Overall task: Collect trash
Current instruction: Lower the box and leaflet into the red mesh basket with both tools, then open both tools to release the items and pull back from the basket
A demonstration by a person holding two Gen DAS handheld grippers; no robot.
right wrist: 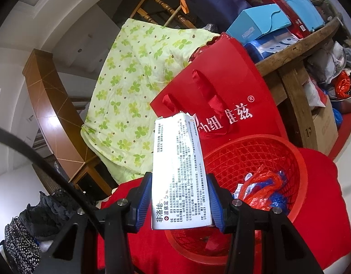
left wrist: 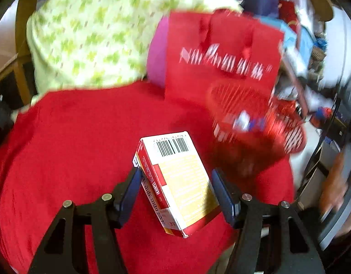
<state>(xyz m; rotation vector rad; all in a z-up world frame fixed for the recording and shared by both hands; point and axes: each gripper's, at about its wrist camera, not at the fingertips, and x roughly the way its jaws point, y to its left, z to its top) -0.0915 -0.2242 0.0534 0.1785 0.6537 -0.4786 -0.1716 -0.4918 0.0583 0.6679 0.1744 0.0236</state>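
Note:
My left gripper (left wrist: 175, 180) is shut on a red, white and yellow carton (left wrist: 177, 182) with a barcode, held above the red cloth (left wrist: 79, 141). A red mesh basket (left wrist: 255, 118) with wrappers in it stands ahead to the right, blurred. My right gripper (right wrist: 179, 196) is shut on a flattened white medicine box (right wrist: 179, 171) printed with Chinese text, held upright at the near left rim of the red basket (right wrist: 262, 159). Red and blue plastic wrappers (right wrist: 264, 187) lie inside the basket.
A red paper gift bag (right wrist: 221, 98) stands behind the basket; it also shows in the left wrist view (left wrist: 221, 54). A green clover-print quilt (right wrist: 129, 96) drapes over a wooden chair. A wooden table (right wrist: 296, 52) piled with blue boxes is at right.

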